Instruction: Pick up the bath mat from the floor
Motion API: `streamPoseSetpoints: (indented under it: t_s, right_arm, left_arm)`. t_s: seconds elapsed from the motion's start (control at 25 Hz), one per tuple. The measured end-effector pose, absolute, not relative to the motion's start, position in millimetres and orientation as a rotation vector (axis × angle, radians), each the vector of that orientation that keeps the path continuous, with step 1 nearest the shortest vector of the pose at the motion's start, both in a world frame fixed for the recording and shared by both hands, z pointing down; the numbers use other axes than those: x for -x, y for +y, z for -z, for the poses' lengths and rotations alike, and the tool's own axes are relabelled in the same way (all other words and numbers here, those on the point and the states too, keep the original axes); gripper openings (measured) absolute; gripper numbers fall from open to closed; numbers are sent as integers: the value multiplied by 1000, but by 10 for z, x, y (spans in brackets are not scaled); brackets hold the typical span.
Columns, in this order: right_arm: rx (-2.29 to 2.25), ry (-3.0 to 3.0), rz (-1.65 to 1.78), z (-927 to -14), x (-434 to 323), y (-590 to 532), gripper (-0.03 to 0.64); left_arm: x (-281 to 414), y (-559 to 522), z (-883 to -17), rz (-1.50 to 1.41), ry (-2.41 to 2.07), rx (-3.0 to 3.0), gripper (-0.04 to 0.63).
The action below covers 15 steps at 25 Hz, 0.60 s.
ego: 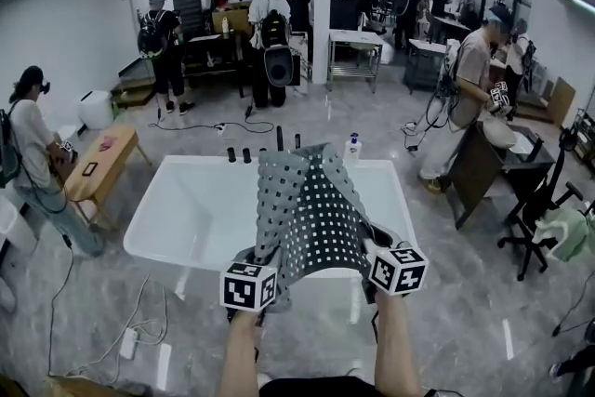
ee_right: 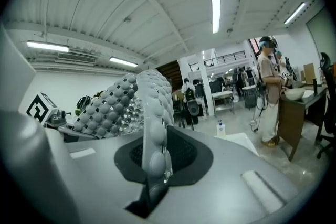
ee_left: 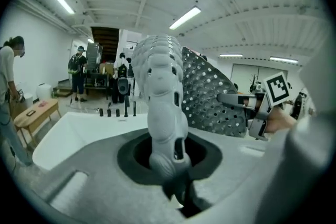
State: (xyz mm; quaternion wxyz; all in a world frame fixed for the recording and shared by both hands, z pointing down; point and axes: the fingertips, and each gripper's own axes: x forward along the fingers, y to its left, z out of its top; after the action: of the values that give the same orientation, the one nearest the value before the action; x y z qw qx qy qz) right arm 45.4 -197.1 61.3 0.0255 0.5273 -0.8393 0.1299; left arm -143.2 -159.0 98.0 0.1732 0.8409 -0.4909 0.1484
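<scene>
Busy workshop hall, white bathtub (ego: 177, 218) below: the grey bath mat (ego: 311, 200) hangs above it, clear of the floor. The left gripper (ee_left: 176, 182) and right gripper (ee_right: 152, 183) each pinch one edge, jaws almost closed. Such thin edge holds could likely slip, dropping the floppy mat into the tub.

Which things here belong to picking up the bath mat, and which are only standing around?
Belong to the job:
- bath mat, held up by both grippers
- left gripper, jaws shut on the mat
- right gripper, jaws shut on the mat

Only standing around:
- white bathtub
- wooden bench
- bottle beyond the tub
- office chair
- power strip on the floor
</scene>
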Motion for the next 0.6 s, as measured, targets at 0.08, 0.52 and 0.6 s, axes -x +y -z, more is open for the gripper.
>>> streamPoseSetpoints:
  t_s: [0.08,0.52,0.6]
  right_arm:
    - [-1680,-2631,-312,-188,-470,-2041,20]
    - [-1770,-2783,-46,897,-449,-1476,18]
    - [-1773,-2789,-5,959,-485,-1411,18]
  left_arm:
    - [1406,-1685,-577,-374,-1425,-2447,57]
    - [1070,-1312,505,-324,-1615,-2636,58]
    - [1029,-1258,563,-290,-1604,-2664,58]
